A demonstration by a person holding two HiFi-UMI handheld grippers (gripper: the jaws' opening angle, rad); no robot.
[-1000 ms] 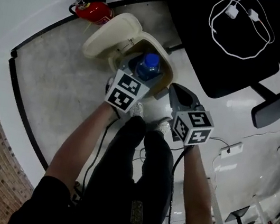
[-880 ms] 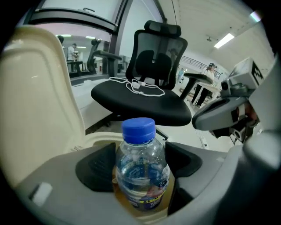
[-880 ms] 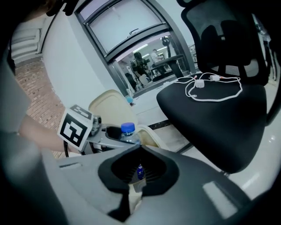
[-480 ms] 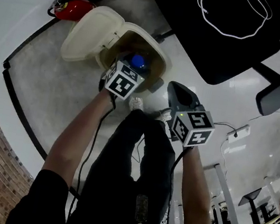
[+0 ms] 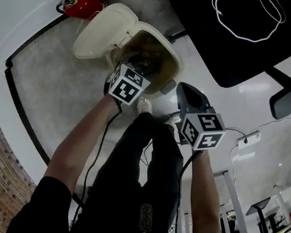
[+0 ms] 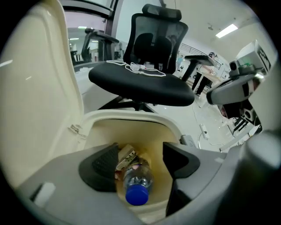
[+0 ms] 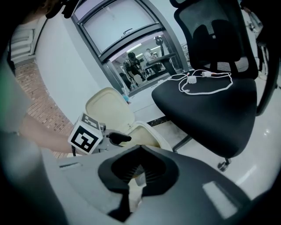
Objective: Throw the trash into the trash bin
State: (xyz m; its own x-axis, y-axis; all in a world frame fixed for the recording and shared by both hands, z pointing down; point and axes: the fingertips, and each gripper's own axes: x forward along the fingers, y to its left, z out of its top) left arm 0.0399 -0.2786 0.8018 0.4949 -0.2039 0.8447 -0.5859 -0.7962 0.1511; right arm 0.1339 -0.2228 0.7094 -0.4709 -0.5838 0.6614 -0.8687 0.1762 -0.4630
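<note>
Two grippers: left gripper hangs over the open trash bin with jaws apart and empty. The blue-capped bottle lies inside on other litter. Right gripper is held just beside the bin, jaws pinched on a pale scrap, probably the next drop.

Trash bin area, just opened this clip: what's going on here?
A person holds tongs in each hand by an open trash bin with its lid flipped up. The left tongs hang open just above the bin, and a blue-capped bottle lies inside it beside a wrapper. The right tongs are shut on a pale scrap, held off to the side of the bin and not yet dropped.
</note>
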